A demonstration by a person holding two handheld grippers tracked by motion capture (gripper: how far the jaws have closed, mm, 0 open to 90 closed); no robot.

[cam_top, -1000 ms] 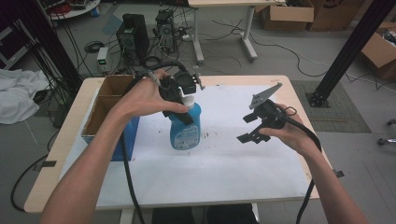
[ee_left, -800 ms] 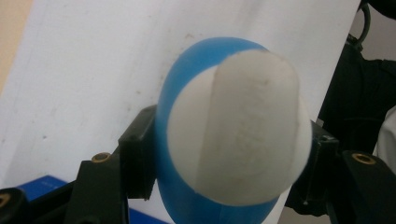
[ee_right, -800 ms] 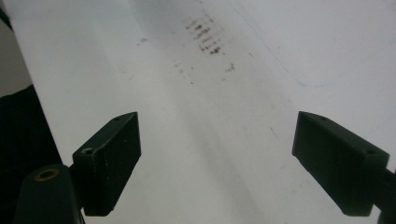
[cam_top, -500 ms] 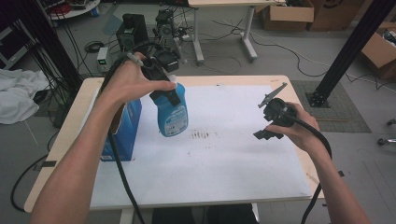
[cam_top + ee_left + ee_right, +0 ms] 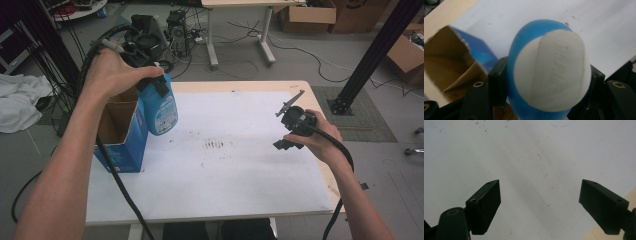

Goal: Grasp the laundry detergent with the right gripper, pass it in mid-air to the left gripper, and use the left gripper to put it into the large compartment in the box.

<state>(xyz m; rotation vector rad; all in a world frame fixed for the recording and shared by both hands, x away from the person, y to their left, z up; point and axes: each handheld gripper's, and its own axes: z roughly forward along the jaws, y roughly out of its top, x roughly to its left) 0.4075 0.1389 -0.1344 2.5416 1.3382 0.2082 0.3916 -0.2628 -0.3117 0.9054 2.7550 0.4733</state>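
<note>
A blue spray bottle [image 5: 161, 111] with a white label hangs in the air, tilted, at the near right edge of an open blue cardboard box [image 5: 122, 145]. My left gripper [image 5: 154, 84] is shut on its upper part, under the person's hand. In the left gripper view the bottle [image 5: 549, 70] sits between the black jaws of my left gripper [image 5: 546, 92], with the box's brown inside [image 5: 451, 65] below left. My right gripper [image 5: 281, 131] hovers over the table's right side, open. Nothing lies between its fingers [image 5: 486, 205] but white sheet.
A white sheet [image 5: 225, 175] with dark smudges [image 5: 217, 145] covers the wooden table [image 5: 240, 86]. The box stands at the table's left edge. Cables trail from both grippers. Beyond the table are a desk, cardboard boxes and a black post [image 5: 372, 55].
My left gripper has carried the bottle up and leftward from the table's middle to the box's edge. The right gripper drifted slightly right and stayed open.
</note>
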